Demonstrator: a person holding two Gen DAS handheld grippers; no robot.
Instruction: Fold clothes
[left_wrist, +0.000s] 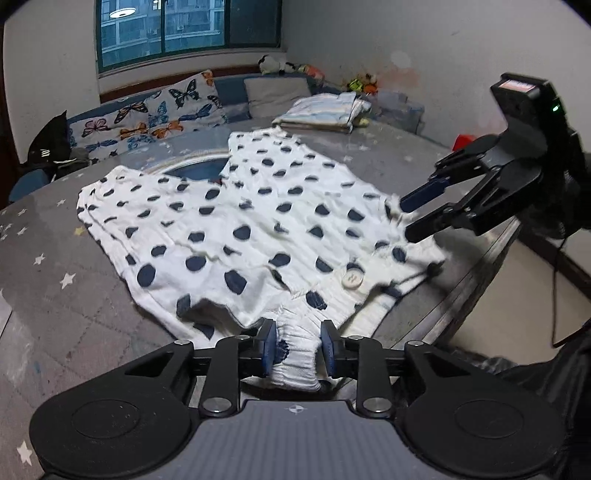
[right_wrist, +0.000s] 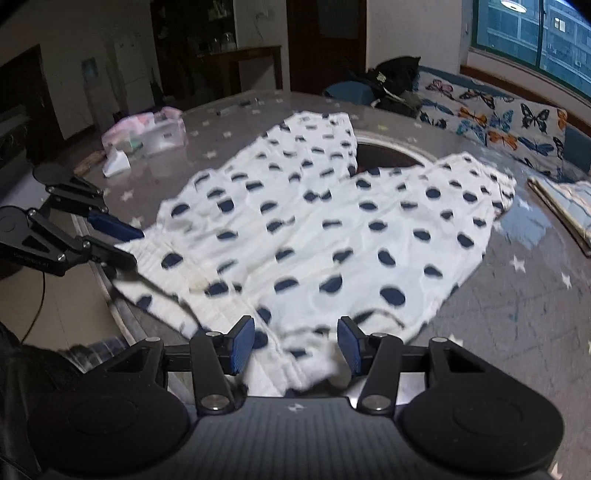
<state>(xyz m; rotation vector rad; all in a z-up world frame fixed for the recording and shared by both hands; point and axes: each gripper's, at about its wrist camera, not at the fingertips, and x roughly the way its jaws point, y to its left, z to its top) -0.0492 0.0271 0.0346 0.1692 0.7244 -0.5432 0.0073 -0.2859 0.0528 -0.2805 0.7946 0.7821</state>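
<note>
A white garment with dark blue polka dots (left_wrist: 255, 221) lies spread on the grey star-patterned round table (left_wrist: 55, 288); it also shows in the right wrist view (right_wrist: 332, 236). My left gripper (left_wrist: 298, 345) is shut on the garment's ribbed white hem at the near table edge. My right gripper (right_wrist: 297, 349) is open, its blue pads either side of the garment's near edge, with cloth between them. The right gripper shows in the left wrist view (left_wrist: 410, 218) at the garment's right edge, and the left gripper in the right wrist view (right_wrist: 123, 245) at its left edge.
A folded striped cloth pile (left_wrist: 325, 110) sits at the table's far side. A clear plastic box (right_wrist: 147, 133) and white tissue stand at the far left in the right wrist view. A butterfly-print sofa (left_wrist: 155, 110) lies beyond. The table edge (left_wrist: 476, 273) drops to floor on the right.
</note>
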